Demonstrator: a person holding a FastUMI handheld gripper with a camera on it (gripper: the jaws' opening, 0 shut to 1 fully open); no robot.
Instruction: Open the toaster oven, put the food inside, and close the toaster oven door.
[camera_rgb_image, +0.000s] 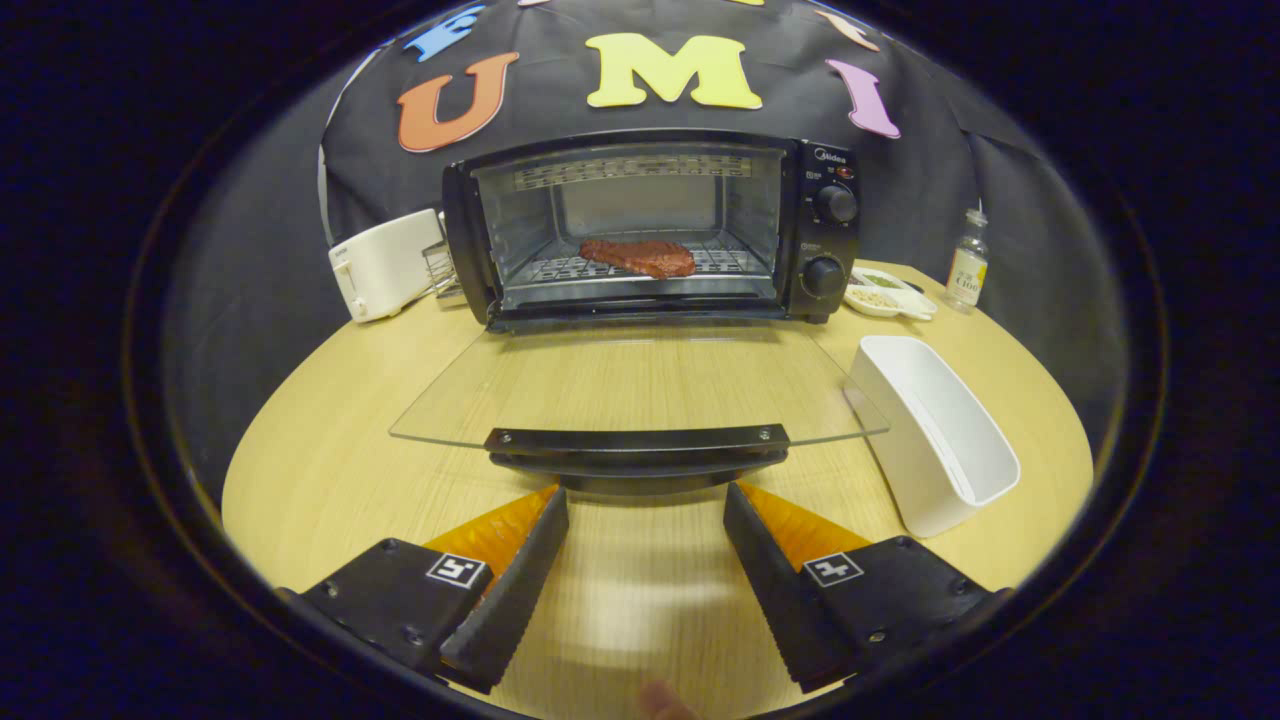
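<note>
Facing: the toaster oven is seen straight ahead at the back of the counter, its glass door let down flat toward the claw.
Food: a reddish slab of meat is laid on the wire rack inside the cavity, so the loading step is judged done.
Claw: its fingers are spread apart and nothing is held; the tips are placed just short of the door handle, one to each side of its middle.
Step in hand: closing the door is judged to be what remains.
Handling: the door is stiff but made of glass, so it is judged fragile and slippery on its pane; it should be taken by the dark handle bar at the front edge, or lifted from beneath it, and swung up gently on its hinge.
Nearby: a white tub is set just beside the door's right corner, and a white toaster stands left of the oven.
</note>
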